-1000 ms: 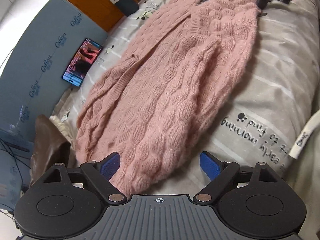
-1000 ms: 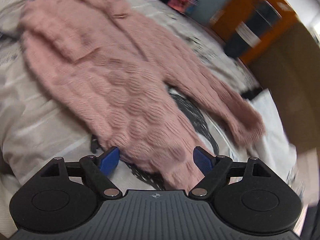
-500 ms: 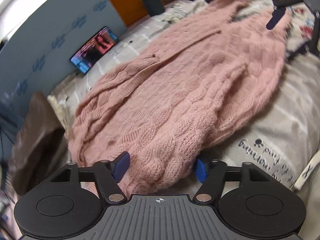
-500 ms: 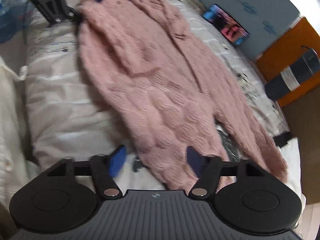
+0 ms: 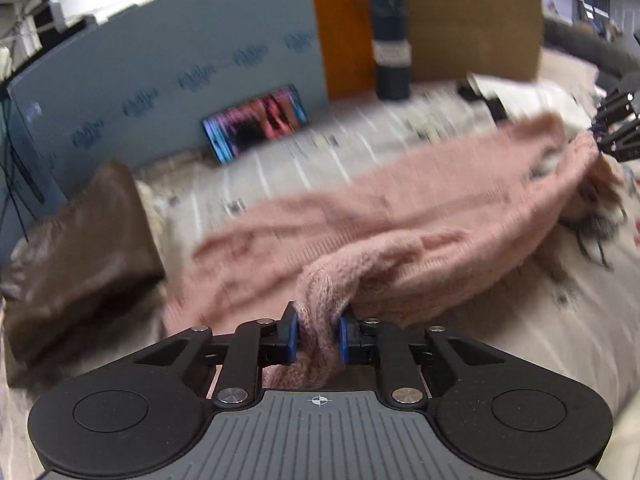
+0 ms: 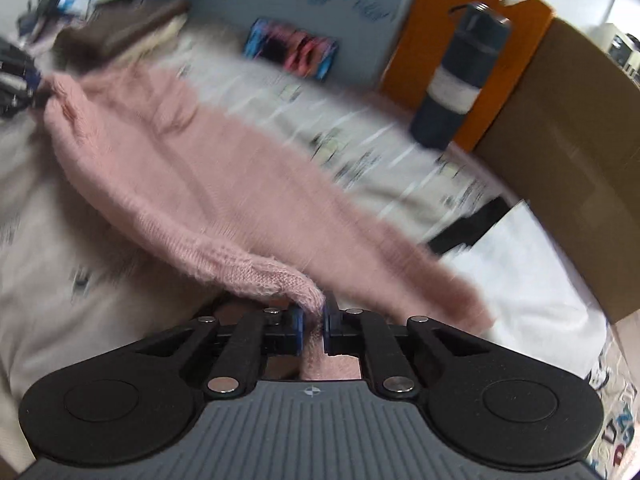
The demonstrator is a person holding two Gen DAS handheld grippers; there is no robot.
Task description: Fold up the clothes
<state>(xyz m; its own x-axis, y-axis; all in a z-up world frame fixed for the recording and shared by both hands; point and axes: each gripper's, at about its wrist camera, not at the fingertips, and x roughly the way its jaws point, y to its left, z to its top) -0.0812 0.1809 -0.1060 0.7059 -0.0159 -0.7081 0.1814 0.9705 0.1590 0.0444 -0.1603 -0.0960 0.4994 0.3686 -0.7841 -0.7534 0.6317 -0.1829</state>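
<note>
A pink knitted sweater [image 5: 400,232] lies stretched across the pale printed bedcover [image 5: 540,340]. My left gripper [image 5: 316,334] is shut on a bunched edge of the sweater, the knit squeezed between its blue pads. In the right wrist view the same pink sweater [image 6: 192,176] runs away to the upper left, and my right gripper [image 6: 313,330] is shut on a thin near edge of it. Each view shows the other gripper small at the sweater's far end, the right gripper [image 5: 616,128] and the left gripper [image 6: 16,80]. Both views are motion-blurred.
A brown cushion [image 5: 76,256] lies at the left. A phone [image 5: 256,124] with a lit screen leans on a blue-grey board [image 5: 160,80]. A dark bottle [image 5: 390,40], an orange box [image 5: 344,32] and a cardboard box [image 5: 472,28] stand at the back. White cloth [image 6: 532,272] lies at the right.
Both grippers went from open over the sweater's edge to shut on it. Both cameras dropped low and tilted up, so the back wall and boxes came into view.
</note>
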